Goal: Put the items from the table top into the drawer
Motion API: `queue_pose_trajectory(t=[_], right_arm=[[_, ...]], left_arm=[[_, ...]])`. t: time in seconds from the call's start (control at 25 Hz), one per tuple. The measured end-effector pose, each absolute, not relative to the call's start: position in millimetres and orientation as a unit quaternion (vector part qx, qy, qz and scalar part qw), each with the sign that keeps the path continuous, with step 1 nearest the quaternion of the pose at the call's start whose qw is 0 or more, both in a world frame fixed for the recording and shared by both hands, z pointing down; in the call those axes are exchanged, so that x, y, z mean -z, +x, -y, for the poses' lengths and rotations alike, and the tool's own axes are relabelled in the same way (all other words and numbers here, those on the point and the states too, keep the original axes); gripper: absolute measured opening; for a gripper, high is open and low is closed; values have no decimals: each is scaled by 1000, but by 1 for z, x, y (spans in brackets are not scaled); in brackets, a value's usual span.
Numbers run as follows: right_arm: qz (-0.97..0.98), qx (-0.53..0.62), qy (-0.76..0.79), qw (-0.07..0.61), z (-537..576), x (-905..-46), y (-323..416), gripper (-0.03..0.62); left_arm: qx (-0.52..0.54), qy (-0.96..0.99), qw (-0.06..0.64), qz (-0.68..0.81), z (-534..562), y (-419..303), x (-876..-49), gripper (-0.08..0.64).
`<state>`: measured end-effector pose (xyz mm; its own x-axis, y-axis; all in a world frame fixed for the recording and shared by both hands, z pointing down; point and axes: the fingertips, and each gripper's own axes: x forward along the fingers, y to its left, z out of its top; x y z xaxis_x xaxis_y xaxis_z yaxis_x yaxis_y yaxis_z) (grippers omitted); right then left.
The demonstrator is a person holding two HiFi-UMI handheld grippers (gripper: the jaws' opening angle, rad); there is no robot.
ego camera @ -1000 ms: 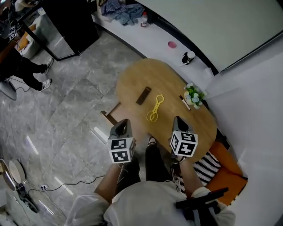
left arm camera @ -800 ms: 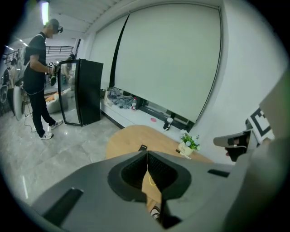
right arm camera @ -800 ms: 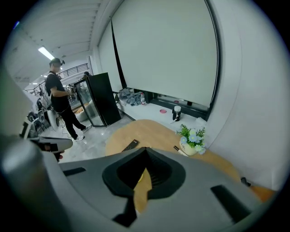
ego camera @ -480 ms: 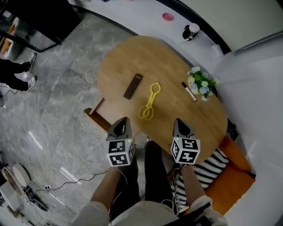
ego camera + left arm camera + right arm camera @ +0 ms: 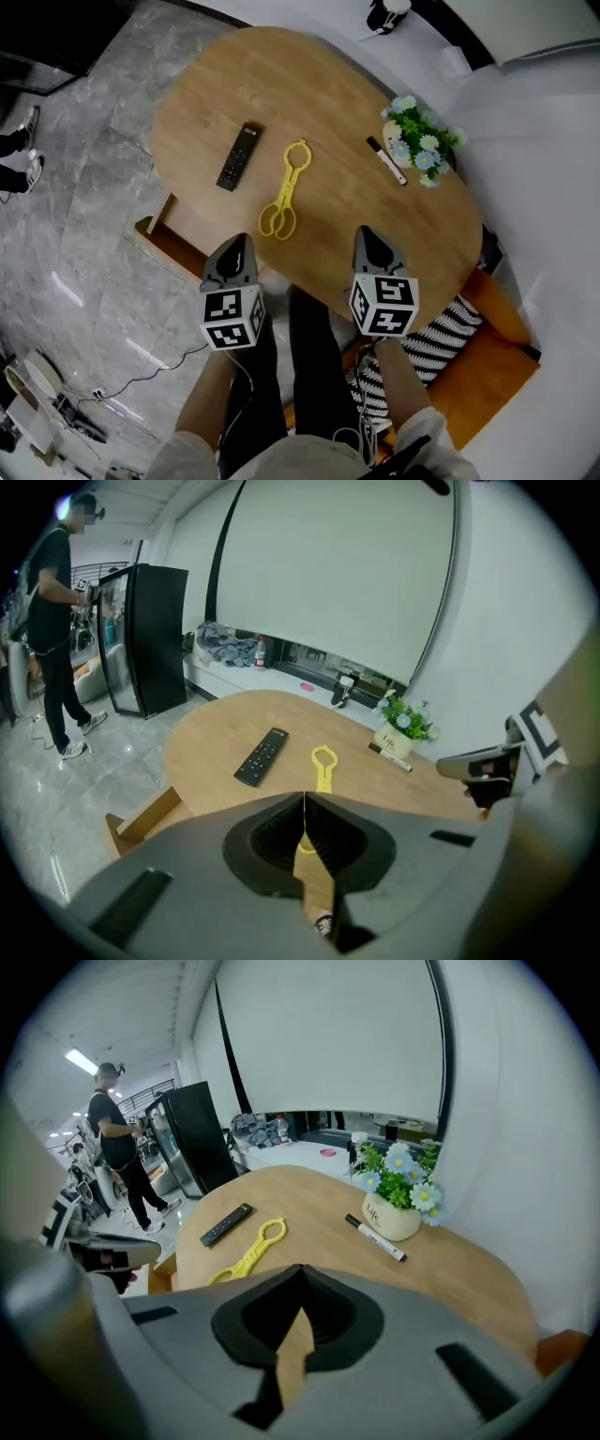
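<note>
On the oval wooden table [image 5: 337,84] lie a black remote [image 5: 237,156], yellow plastic tongs [image 5: 284,188] and a black-and-white marker [image 5: 385,160]. A half-open wooden drawer [image 5: 164,239] sticks out under the table's left side. My left gripper [image 5: 236,251] hangs over the table's near edge, just below the tongs' handles, jaws shut and empty. My right gripper [image 5: 368,239] is over the near edge to the right, also shut and empty. The left gripper view shows the remote [image 5: 262,757] and tongs [image 5: 322,766] beyond the closed left gripper [image 5: 304,794]. In the right gripper view the marker [image 5: 376,1238] lies ahead of the right gripper [image 5: 302,1267].
A small pot of flowers [image 5: 417,141] stands at the table's right edge beside the marker. An orange cushion [image 5: 487,366] and striped cloth [image 5: 431,347] lie on the floor at the right. A person [image 5: 52,630] stands far off by a black cabinet [image 5: 150,635].
Both grippers have sunk toward the table's near edge, and the table now fills more of the head view. Both jaws have stayed shut. The items have not moved.
</note>
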<state>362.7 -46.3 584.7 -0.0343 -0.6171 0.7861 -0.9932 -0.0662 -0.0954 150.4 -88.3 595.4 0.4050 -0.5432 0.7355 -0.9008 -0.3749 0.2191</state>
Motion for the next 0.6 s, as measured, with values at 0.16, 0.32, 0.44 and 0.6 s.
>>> queue_pose_trajectory(t=[0.16,0.32,0.44,0.6], right_arm=[[607,-356,656,274,48,-603,398,-6],[590,-364,663,283,49,-624,433,-5],[587,-365,664,287,54,-640,453,62],[588,-348,668,294,67,-657,480,89]], left_arm=[[-296,775,314,462,88,163,-608,11],[-297,772,319,464,93,180,-620,11],[-294,771,321,464,101,194,-628,11],[-293,775,320,459,108,214,-638,11]])
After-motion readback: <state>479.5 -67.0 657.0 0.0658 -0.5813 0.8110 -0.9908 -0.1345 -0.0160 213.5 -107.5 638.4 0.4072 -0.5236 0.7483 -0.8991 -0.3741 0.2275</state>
